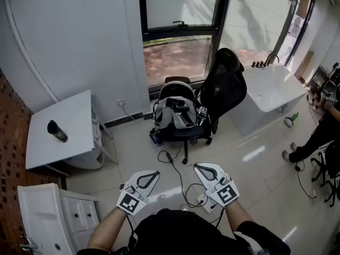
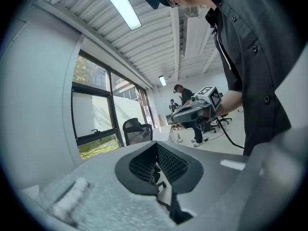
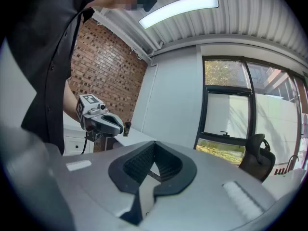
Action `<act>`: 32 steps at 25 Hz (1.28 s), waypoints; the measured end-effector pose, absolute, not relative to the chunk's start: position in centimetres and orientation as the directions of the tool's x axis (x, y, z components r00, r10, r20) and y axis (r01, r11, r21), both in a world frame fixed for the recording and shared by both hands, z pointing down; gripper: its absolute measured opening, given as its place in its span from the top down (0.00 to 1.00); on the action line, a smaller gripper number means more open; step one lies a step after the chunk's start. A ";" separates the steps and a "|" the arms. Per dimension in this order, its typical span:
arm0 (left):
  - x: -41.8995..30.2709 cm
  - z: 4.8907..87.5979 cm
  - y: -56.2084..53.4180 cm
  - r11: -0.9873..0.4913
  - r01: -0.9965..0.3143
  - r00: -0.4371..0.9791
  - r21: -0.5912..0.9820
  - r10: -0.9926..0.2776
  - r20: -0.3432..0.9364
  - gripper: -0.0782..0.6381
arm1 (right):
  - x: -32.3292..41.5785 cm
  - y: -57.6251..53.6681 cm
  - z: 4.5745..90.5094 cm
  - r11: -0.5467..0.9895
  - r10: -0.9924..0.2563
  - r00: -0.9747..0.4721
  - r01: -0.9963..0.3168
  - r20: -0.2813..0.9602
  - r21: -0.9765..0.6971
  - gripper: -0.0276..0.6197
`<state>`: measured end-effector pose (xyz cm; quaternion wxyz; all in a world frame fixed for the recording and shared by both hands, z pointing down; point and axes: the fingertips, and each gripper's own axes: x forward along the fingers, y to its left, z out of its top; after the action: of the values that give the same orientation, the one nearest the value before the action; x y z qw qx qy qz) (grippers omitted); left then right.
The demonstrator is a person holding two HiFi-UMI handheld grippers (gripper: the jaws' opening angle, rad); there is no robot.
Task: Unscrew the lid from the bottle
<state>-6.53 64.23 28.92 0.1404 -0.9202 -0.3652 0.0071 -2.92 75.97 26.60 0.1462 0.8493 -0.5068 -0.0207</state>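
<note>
A dark bottle (image 1: 57,131) with a black lid stands upright on a small white table (image 1: 69,116) at the left, by the brick wall. In the right gripper view the bottle (image 3: 127,128) shows far off, just beyond the other gripper. The person holds both grippers low in front of the body, over the floor and far from the bottle. My left gripper (image 1: 155,173) is shut with nothing in it, its jaws pressed together in its own view (image 2: 156,147). My right gripper (image 1: 197,167) is also shut and empty (image 3: 154,147). Each gripper appears in the other's view, the right one (image 2: 179,115) and the left one (image 3: 117,124).
An office chair (image 1: 180,113) loaded with a grey bag stands ahead under the window. A black chair back (image 1: 226,84) leans on a white desk (image 1: 271,89). A cable (image 1: 179,180) trails over the tiled floor. A white cabinet (image 1: 53,217) stands at lower left. A seated person (image 1: 319,132) is at right.
</note>
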 end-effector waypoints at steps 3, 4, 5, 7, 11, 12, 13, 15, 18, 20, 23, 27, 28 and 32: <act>-7.1 28.9 62.3 -0.712 0.655 0.748 -0.253 0.658 0.085 0.89 | -3.2 74.2 26.4 -0.429 -0.874 0.470 -0.865 0.121 0.260 0.95; -7.1 28.8 61.5 -0.717 0.648 0.753 -0.257 0.653 0.080 0.89 | -3.2 73.4 26.3 -0.417 -0.879 0.460 -0.869 0.125 0.265 0.95; -7.1 28.6 60.7 -0.720 0.640 0.759 -0.266 0.646 0.077 0.89 | -3.2 72.6 26.4 -0.402 -0.885 0.448 -0.874 0.131 0.274 0.95; -7.2 28.3 58.8 -0.730 0.620 0.774 -0.287 0.629 0.073 0.89 | -3.3 70.4 26.5 -0.365 -0.898 0.417 -0.885 0.144 0.290 0.95; -8.7 27.7 54.1 -0.774 0.567 0.814 -0.280 0.579 0.049 0.89 | -4.4 64.6 26.5 -0.277 -0.931 0.333 -0.911 0.151 0.305 0.95; -9.3 27.6 52.8 -0.787 0.552 0.826 -0.275 0.562 0.047 0.89 | -4.9 62.8 26.5 -0.247 -0.940 0.305 -0.918 0.151 0.312 0.95; -9.9 27.6 51.6 -0.799 0.536 0.837 -0.275 0.544 0.049 0.89 | -5.4 61.0 26.5 -0.215 -0.950 0.273 -0.924 0.153 0.317 0.95; -11.2 27.7 49.1 -0.822 0.498 0.862 -0.277 0.505 0.052 0.89 | -6.5 57.4 26.7 -0.148 -0.966 0.206 -0.937 0.158 0.316 0.95; -13.2 27.5 45.4 -0.863 0.432 0.898 -0.263 0.437 0.043 0.89 | -7.8 52.0 27.0 -0.042 -0.982 0.092 -0.957 0.166 0.288 0.95; -14.6 27.1 42.6 -0.893 0.370 0.927 -0.257 0.375 0.033 0.89 | -8.8 48.3 27.0 0.041 -0.985 0.008 -0.959 0.171 0.280 0.95; -16.7 27.4 38.0 -0.936 0.258 0.966 -0.241 0.256 0.041 0.89 | -10.7 42.7 27.0 0.169 -0.977 -0.122 -0.945 0.177 0.280 0.95; -20.0 29.2 31.8 -0.969 0.109 0.994 -0.224 0.102 0.043 0.89 | -13.7 35.3 29.0 0.326 -0.940 -0.280 -0.904 0.194 0.276 0.95; -20.6 29.6 30.6 -0.973 0.076 0.997 -0.218 0.068 0.043 0.89 | -14.3 33.8 29.3 0.359 -0.929 -0.313 -0.891 0.197 0.277 0.95; -20.8 30.1 25.8 -0.980 -0.030 0.997 -0.198 -0.044 0.066 0.89 | -14.3 28.2 29.3 0.473 -0.879 -0.431 -0.837 0.201 0.275 0.95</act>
<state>-20.75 25.79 30.09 0.0988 -0.9943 0.0188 -0.0353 -14.31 28.18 29.30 0.1596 0.5087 -0.8434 -0.0667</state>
